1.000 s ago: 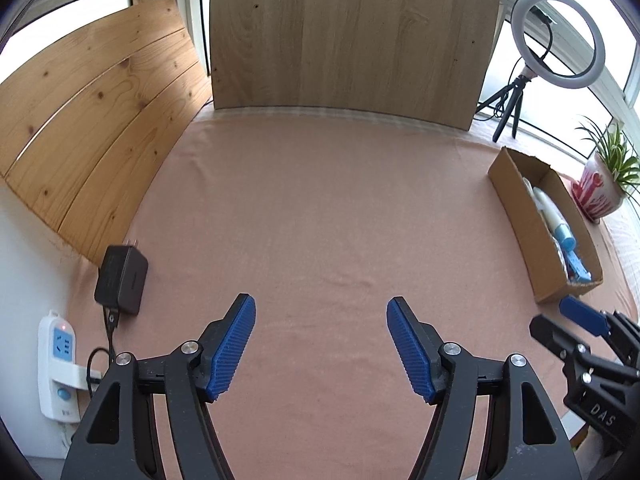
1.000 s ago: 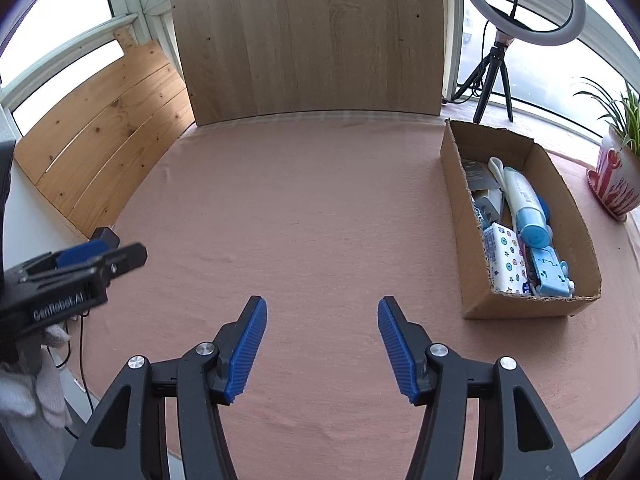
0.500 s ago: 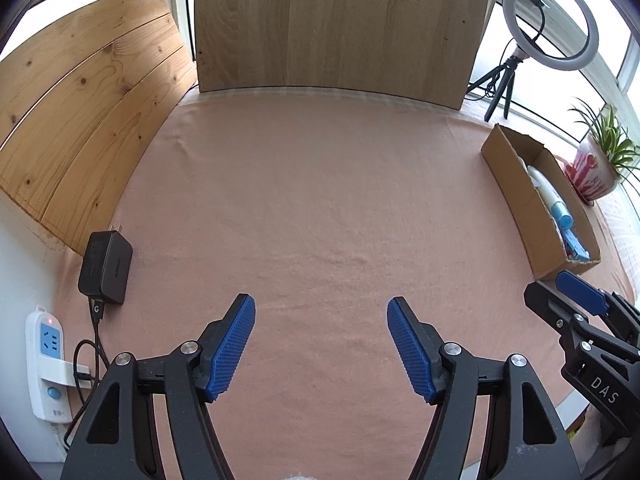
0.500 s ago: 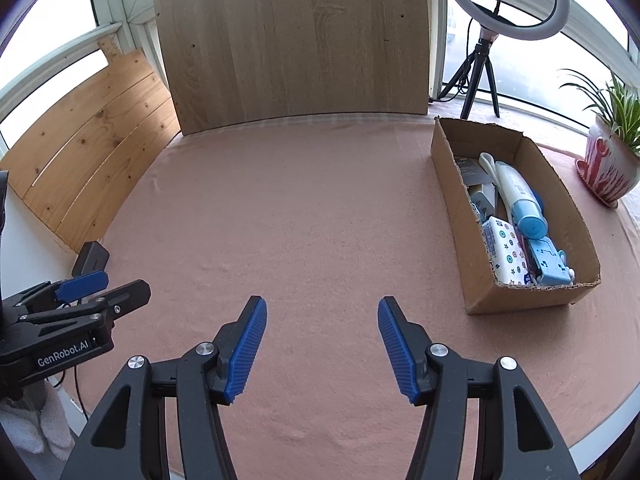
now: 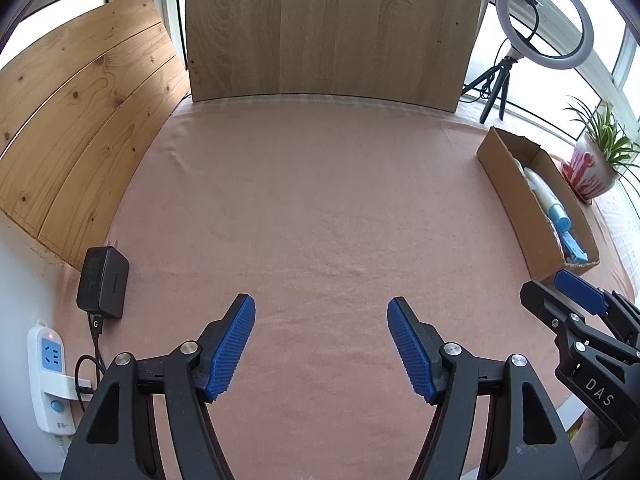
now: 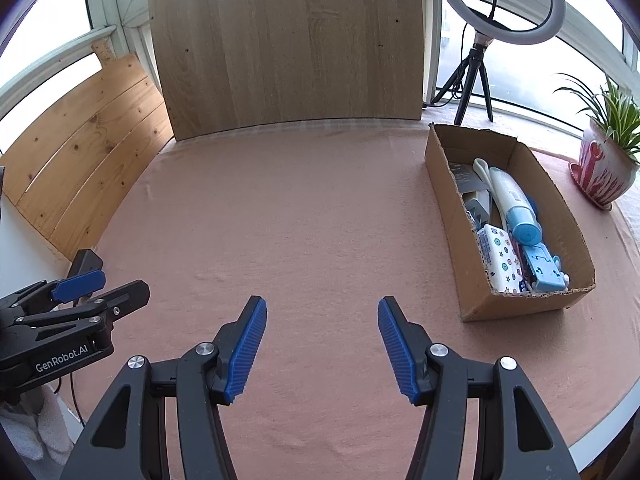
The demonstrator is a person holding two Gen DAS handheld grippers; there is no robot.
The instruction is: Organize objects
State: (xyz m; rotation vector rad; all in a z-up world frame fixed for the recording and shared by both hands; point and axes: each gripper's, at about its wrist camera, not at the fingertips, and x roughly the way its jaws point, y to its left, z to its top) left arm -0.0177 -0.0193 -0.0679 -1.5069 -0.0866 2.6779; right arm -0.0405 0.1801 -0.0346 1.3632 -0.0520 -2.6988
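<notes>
A cardboard box [image 6: 448, 204] [image 5: 516, 200] sits at the right of the pink-clothed table [image 6: 312, 216]. Inside lie a white tube with a blue cap [image 6: 516, 204], a patterned tissue pack [image 6: 500, 256], a light blue gadget [image 6: 542, 266] and a dark packet [image 6: 466, 178]. My left gripper [image 5: 321, 346] hovers open over bare cloth near the front edge, holding nothing. My right gripper [image 6: 321, 346] is open too, empty, left of the box's near end. Each gripper shows at the edge of the other's view: the right gripper [image 5: 560, 292], the left gripper [image 6: 102, 286].
Wooden boards [image 5: 328, 28] stand at the back and left [image 5: 76, 120]. A black charger [image 5: 103, 282] lies at the left table edge, cabled to a white power strip [image 5: 50, 380]. A ring light on a tripod [image 6: 500, 4] and a potted plant [image 6: 608, 168] stand at the right.
Both grippers stayed open and empty. Both views have shifted slightly; the box looks a little nearer in the right wrist view than half a second ago.
</notes>
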